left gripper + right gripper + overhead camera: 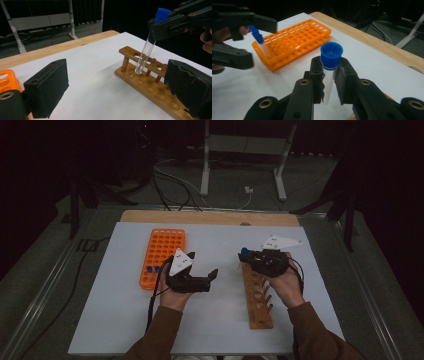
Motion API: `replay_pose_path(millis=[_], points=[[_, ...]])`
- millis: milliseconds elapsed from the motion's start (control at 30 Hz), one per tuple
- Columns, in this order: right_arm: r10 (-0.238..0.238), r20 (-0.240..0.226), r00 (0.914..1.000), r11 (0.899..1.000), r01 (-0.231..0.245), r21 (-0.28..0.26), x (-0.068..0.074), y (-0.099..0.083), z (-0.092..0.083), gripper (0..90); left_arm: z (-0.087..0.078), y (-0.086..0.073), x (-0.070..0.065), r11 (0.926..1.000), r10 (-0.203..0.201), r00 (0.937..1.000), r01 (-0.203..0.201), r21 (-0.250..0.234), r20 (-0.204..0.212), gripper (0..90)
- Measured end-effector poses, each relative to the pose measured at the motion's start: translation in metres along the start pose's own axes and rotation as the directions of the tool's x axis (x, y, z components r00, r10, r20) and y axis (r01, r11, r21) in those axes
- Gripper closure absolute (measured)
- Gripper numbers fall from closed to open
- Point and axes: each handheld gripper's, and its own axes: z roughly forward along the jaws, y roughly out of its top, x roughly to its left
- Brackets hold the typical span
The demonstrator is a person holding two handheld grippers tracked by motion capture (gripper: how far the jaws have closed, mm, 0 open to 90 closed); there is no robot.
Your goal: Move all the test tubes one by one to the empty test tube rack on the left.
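My right gripper (329, 82) is clenched on a blue-capped test tube (146, 53) just under its cap, the rounded tip hanging over the end hole of the wooden rack (150, 86). My left gripper (192, 277) stands released with nothing between its jaws, beside the rack. The tube looks like glass, though it may be plastic: light, slick and breakable, so gripping it high seems right.

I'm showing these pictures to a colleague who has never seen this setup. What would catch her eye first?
Probably the bright orange rack on the left of the white table. Next, the blue-capped test tube clamped in the right hand-held gripper, its tip hanging just over the far end of the wooden rack. The left hand-held gripper stands open between the racks.
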Motion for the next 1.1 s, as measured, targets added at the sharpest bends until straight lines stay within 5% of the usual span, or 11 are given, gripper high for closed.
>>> replay_pose_path(millis=[400, 767, 1100], points=[[-0.009, -0.042, 0.9991, 1.000, 0.009, 0.013, 0.015, 0.003, 0.011, 77.0, 0.023, 0.002, -0.021, 0.9963, 0.066, 0.9976, -0.067, 0.054, 0.023, 24.1], [-0.009, -0.075, 0.9971, 1.000, 0.010, 0.010, 0.023, 0.004, 0.018, 77.0, 0.038, 0.000, -0.030, 0.9937, 0.082, 0.9941, -0.087, 0.070, 0.071, 61.3], [-0.002, -0.093, 0.9956, 1.000, 0.003, 0.013, 0.025, 0.004, 0.021, 77.0, 0.039, -0.001, -0.030, 0.9927, 0.096, 0.9927, -0.101, 0.065, 0.073, 77.2]])
